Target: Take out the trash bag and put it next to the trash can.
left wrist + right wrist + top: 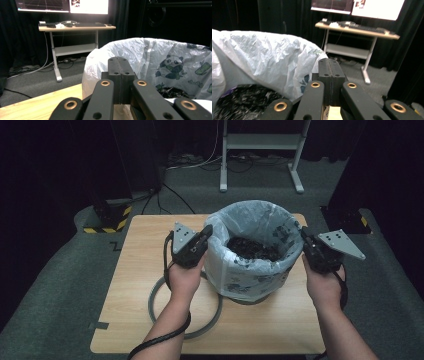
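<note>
A bin lined with a white panda-print plastic bag [255, 222] stands mid-table, with dark scraps [252, 249] inside. My left gripper [207, 231] is at the bag's left rim, its tips against the film. My right gripper [303, 232] is at the right rim in the same way. In the left gripper view the jaws of my left gripper [120, 62] are pressed together, with the bag [155, 55] just behind them. In the right gripper view my right gripper [329, 63] is shut too, beside the bag [269, 55]. Whether film is pinched between either pair cannot be seen.
A grey ring [216, 317] lies flat on the wooden table [140, 250], partly under the left forearm. Beyond the table are grey carpet, a white desk frame [260, 142] and a yellow-black striped base [107, 222]. Cables trail on the floor.
</note>
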`<state>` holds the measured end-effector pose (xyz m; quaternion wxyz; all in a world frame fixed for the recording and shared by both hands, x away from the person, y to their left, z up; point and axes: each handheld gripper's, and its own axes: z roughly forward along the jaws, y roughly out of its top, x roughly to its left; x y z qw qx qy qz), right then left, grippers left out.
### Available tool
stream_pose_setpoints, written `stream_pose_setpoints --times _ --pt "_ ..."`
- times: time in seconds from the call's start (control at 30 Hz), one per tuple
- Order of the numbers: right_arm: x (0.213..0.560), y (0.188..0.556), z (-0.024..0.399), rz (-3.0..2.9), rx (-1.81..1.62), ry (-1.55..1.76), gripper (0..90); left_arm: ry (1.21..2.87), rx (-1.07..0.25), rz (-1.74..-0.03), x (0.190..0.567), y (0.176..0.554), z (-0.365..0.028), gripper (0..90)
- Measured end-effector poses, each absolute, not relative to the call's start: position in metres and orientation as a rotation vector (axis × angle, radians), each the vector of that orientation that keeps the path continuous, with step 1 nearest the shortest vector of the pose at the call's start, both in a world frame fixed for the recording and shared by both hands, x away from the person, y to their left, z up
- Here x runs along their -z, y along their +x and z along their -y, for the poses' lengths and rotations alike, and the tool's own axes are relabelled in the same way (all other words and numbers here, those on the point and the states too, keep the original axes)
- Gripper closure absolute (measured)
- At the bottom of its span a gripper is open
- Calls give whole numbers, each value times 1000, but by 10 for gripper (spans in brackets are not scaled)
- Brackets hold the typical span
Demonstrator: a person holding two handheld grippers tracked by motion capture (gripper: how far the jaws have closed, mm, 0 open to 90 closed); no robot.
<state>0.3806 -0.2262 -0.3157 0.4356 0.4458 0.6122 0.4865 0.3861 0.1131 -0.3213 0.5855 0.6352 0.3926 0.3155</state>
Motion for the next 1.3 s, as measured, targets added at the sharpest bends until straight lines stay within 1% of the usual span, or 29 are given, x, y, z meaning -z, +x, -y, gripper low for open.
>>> stream_pose_setpoints --times 0.27,0.47,0.73,0.87,0.9,1.0,1.23,1.3 --pt "311 373 225 -1425 -1262 1065 900 1462 -763 -885 312 385 -112 898" --pt "298 368 223 -1367 -1294 1028 900 1434 -782 -853 296 383 -113 899" --pt "269 359 221 -1303 -1363 988 900 1395 -796 -797 263 380 -116 898" --pt "259 357 222 -1286 -1379 979 900 1379 -784 -788 255 378 -119 899" --pt "250 356 222 -1276 -1387 967 900 1378 -782 -779 253 376 -121 898" --pt "246 354 222 -1270 -1393 959 900 1381 -770 -779 257 373 -123 898" --pt "237 340 203 -1284 -1423 892 900 1414 -720 -828 292 369 -137 898" --pt "235 337 197 -1287 -1436 881 900 1420 -710 -832 295 369 -138 898"
